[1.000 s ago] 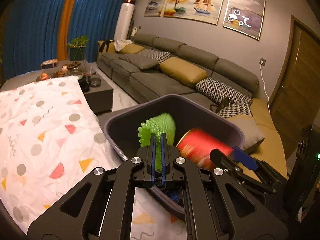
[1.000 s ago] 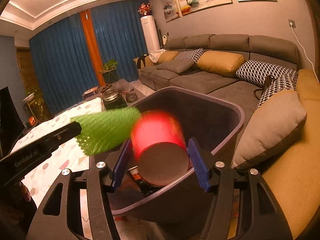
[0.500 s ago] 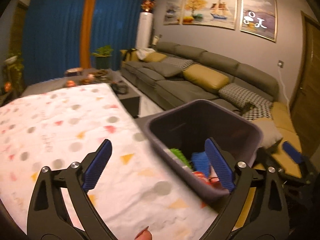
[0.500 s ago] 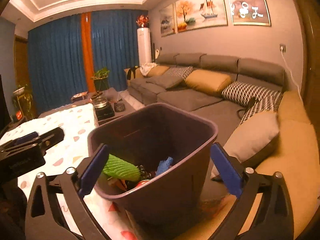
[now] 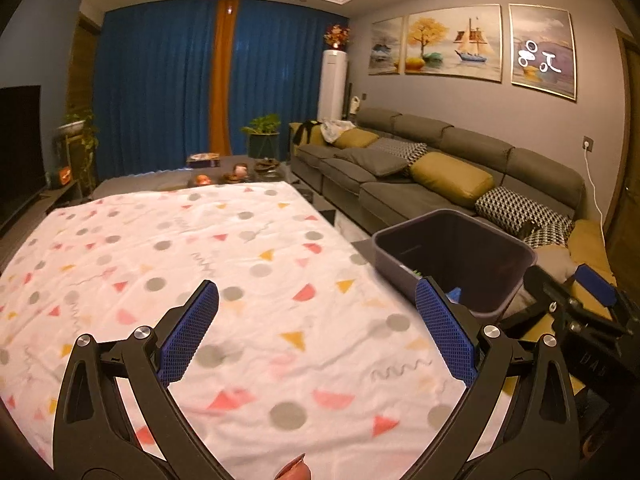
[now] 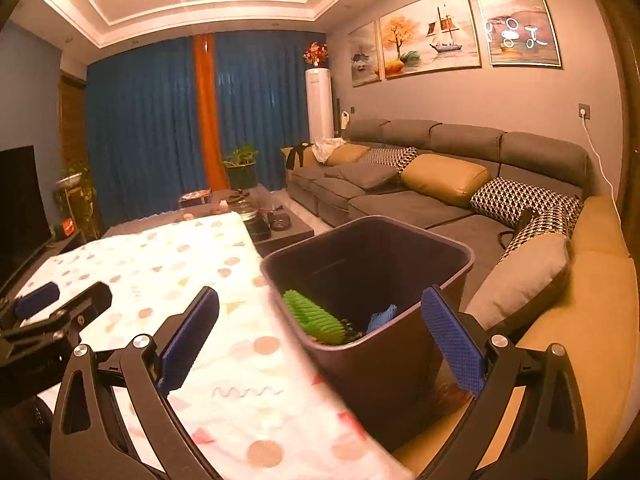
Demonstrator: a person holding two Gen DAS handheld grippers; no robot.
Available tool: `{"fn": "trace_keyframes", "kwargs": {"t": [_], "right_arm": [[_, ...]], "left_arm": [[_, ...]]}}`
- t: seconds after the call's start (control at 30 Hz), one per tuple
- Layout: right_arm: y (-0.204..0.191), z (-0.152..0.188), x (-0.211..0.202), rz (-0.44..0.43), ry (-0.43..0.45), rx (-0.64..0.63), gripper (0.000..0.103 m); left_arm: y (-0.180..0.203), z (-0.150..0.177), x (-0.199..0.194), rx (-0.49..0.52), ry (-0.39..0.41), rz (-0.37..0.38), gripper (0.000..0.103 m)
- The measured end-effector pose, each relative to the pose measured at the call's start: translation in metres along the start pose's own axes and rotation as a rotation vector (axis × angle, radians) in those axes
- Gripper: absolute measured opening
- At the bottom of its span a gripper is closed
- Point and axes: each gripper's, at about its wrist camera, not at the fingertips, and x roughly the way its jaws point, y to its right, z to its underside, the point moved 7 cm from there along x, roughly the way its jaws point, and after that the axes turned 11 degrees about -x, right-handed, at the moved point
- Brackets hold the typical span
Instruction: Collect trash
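A dark purple trash bin (image 6: pixel 404 360) stands at the right edge of the cloth-covered table (image 6: pixel 168 264). Inside it lie a green ribbed piece (image 6: pixel 316 314) and a blue scrap (image 6: pixel 381 316). My right gripper (image 6: pixel 320 336) is open and empty, just in front of the bin. My left gripper (image 5: pixel 318 332) is open and empty over the patterned cloth (image 5: pixel 180 264), with the bin (image 5: pixel 480 300) to its right. The right gripper's blue-tipped body also shows in the left wrist view (image 5: pixel 576 312).
A grey sofa (image 6: pixel 420 200) with yellow and patterned cushions runs along the right wall behind the bin. A low dark coffee table (image 6: pixel 276 228) with small items sits beyond the cloth. A TV (image 5: pixel 20 152) and plants stand at the left.
Both grippers let go of their items, the green piece and the red can, into the bin, opened wide, and pulled back. The left gripper swung left over the cloth.
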Motion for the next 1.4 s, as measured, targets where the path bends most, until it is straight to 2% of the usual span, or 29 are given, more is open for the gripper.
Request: {"fn": "trace_keyframes", "kwargs": {"t": [0.27,0.67,1.1,1.4], "right_arm": [[-0.028,0.004,-0.039,0.013,0.011,-0.036,0.098],[-0.049,0.025,-0.088,0.033,0.014,-0.046,0.098],[-0.059,0.030,-0.116,0.021,0.033,-0.067,0.098],[-0.059,0.027,-0.121,0.015,0.047,-0.067,0.098]], "left_arm": [[-0.024,0.009,-0.040,-0.009,0.022,-0.012,0.097],[-0.037,0.030,-0.089,-0.021,0.008,0.026,0.097],[-0.041,0.033,-0.112,-0.027,0.027,0.025,0.097],[-0.039,0.033,-0.118,-0.020,0.039,0.020,0.097]]}}
